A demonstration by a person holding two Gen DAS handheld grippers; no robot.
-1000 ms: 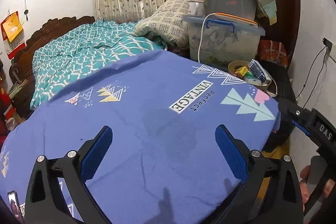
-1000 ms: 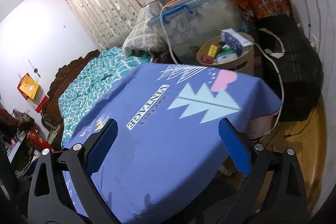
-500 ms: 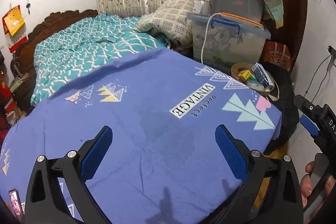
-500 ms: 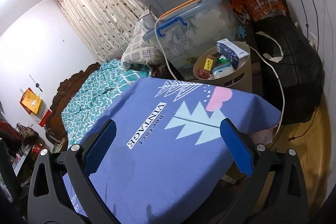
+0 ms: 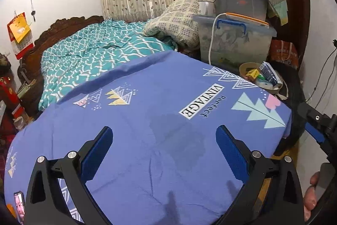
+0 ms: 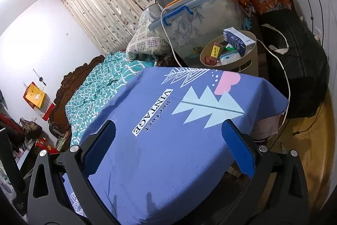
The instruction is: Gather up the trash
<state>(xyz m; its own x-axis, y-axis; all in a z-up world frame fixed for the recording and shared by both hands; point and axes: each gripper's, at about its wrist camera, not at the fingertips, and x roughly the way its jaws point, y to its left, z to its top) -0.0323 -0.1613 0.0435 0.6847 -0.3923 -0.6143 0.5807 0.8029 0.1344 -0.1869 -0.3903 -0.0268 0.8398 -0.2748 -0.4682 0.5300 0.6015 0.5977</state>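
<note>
Both grippers lifted back, nothing held.

The left gripper (image 5: 164, 144) and right gripper (image 6: 168, 140), jaws apart and empty, have risen over the blue-clothed counter (image 5: 147, 111). Beyond the right jaws, past the counter's far edge, the tan bin (image 6: 250, 60) now shows fully, cartons and wrappers inside; collecting looks about finished.

My left camera looks low across the blue cloth (image 5: 160, 130) toward the bed (image 5: 94, 56). My right camera sits higher, facing the far-right bin (image 6: 229, 56). Both share cloth and bin.
</note>
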